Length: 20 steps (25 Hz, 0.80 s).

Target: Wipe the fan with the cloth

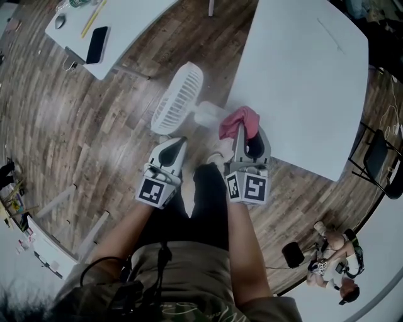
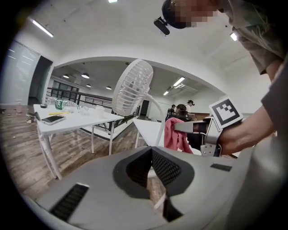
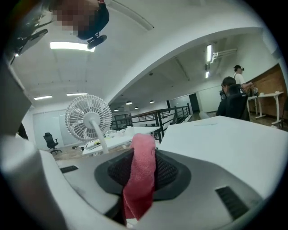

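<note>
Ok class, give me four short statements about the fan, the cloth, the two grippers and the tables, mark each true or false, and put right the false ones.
1. The right gripper has the pink cloth clamped between its jaws. True.
2. The left gripper is holding a second cloth. False: its jaws are shut together with nothing between them.
3. The fan is black. False: its grille and stem are white.
4. A dark phone lies on the small white table at the upper left of the head view. True.
</note>
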Tool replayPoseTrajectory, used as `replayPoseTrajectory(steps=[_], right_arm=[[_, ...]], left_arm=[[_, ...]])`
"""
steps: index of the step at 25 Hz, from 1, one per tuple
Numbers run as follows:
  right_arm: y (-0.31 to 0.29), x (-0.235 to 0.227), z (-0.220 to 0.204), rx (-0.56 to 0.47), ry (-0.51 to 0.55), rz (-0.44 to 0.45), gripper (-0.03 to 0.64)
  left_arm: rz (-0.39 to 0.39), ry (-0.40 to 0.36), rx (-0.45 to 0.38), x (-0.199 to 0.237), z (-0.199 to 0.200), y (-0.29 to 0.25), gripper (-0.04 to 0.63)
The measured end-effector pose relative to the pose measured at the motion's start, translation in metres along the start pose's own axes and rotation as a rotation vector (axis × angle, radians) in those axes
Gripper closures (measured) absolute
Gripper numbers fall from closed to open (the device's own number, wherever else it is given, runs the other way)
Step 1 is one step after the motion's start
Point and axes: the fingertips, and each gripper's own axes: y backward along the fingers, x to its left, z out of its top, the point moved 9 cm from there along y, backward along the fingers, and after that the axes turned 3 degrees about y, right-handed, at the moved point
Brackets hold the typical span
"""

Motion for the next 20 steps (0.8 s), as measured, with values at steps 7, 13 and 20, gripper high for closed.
replayPoseTrajectory(steps=[7, 13, 20], right_arm=[[-0.028, 0.033, -0.036, 0.104, -0.056, 0.101, 0.508], [-0.034, 0.033, -0.041, 0.134, 0.022, 0.121, 0.506], [-0.023, 0.012, -0.046, 0.16, -0.019, 0.03, 0.503]], left_arm=[[0.012, 0.008, 0.01, 0.005, 0.001, 0.004, 0.575], [0.026, 0.026, -0.001, 0.015, -0.001, 0.009, 0.575], [-0.007, 0.029, -0.024, 0.015, 0.002, 0.002, 0.575]])
